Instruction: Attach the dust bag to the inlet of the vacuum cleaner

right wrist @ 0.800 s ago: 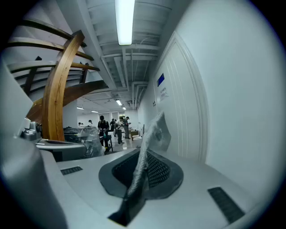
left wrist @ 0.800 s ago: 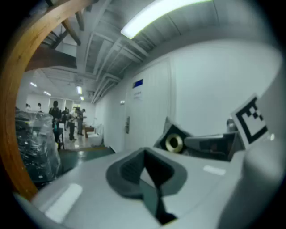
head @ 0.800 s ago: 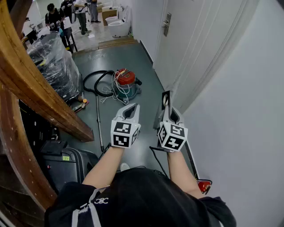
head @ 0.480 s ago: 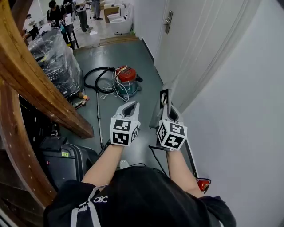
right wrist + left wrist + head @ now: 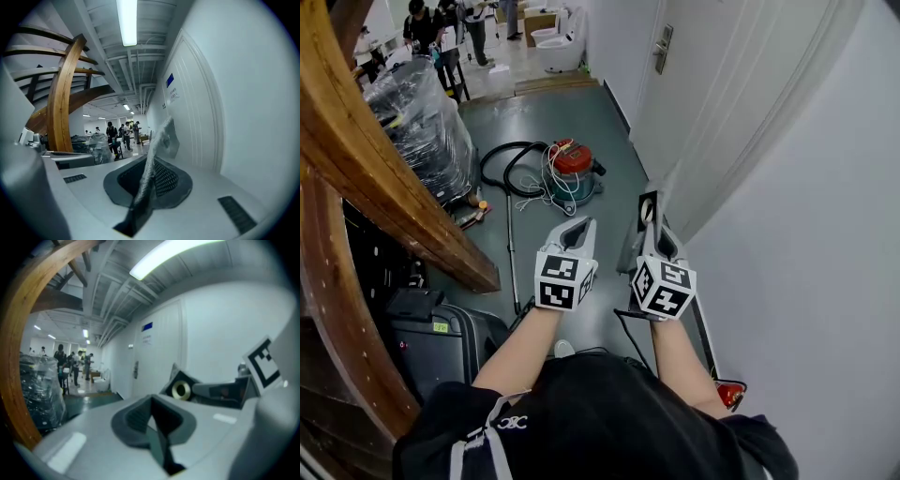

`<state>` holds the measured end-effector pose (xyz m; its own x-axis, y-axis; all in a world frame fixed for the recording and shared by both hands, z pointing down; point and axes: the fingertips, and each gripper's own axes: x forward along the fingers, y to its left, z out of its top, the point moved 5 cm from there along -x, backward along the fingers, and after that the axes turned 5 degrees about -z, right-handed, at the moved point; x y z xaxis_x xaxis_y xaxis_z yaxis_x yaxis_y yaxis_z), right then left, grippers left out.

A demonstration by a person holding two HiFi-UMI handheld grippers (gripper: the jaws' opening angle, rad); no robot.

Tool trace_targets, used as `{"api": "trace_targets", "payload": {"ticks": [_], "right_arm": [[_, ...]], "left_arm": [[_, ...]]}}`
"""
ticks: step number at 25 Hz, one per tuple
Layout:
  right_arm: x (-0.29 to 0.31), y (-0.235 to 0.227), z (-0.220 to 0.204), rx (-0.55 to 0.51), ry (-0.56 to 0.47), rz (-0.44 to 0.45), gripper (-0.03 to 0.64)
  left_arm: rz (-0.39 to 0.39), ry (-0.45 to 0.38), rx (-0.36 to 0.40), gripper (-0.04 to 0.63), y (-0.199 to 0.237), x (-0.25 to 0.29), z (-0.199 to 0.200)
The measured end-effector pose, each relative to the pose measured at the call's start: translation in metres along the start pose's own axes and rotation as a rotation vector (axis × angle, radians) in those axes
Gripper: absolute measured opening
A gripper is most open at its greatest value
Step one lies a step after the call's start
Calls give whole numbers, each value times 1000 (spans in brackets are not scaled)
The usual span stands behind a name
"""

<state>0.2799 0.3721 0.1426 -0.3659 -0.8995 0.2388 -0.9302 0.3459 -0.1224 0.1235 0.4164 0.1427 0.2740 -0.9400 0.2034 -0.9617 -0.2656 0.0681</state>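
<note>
The vacuum cleaner [image 5: 575, 173], a red and teal canister with a black hose [image 5: 501, 167], stands on the grey floor well ahead of both grippers. My right gripper [image 5: 653, 223] is shut on the dust bag [image 5: 633, 246], a grey fabric bag with a black card collar and a round hole. In the right gripper view the grey fabric [image 5: 158, 137] rises from between the jaws of that gripper [image 5: 144, 185]. My left gripper [image 5: 577, 223] is held beside it, shut and empty. The left gripper view shows its jaws [image 5: 154, 420] closed, with the bag's collar [image 5: 182, 389] off to the right.
A curved wooden beam [image 5: 375, 178] runs along the left, above a plastic-wrapped stack [image 5: 417, 122] and a black case [image 5: 441, 342]. A white door [image 5: 703, 94] and a wall close off the right. A metal wand [image 5: 510, 253] lies on the floor. People [image 5: 422, 23] stand far down the corridor.
Both grippers stay side by side, and the right keeps its hold on the bag. Only the head view has shifted a little.
</note>
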Motion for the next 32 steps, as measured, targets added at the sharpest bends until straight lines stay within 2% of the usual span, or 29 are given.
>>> {"api": "trace_targets", "payload": {"ticks": [14, 19, 26, 32], "right_arm": [[37, 68, -7, 18, -5, -39, 17], [49, 86, -7, 17, -2, -43, 17], [67, 94, -4, 7, -25, -31, 17], [105, 90, -4, 27, -24, -15, 17]], "left_arm": [[-26, -24, -24, -3, 87, -24, -12], [-19, -24, -54, -3, 112, -31, -20], [0, -30, -85, -3, 132, -23, -28], [9, -14, -58, -3, 152, 1, -25]]}}
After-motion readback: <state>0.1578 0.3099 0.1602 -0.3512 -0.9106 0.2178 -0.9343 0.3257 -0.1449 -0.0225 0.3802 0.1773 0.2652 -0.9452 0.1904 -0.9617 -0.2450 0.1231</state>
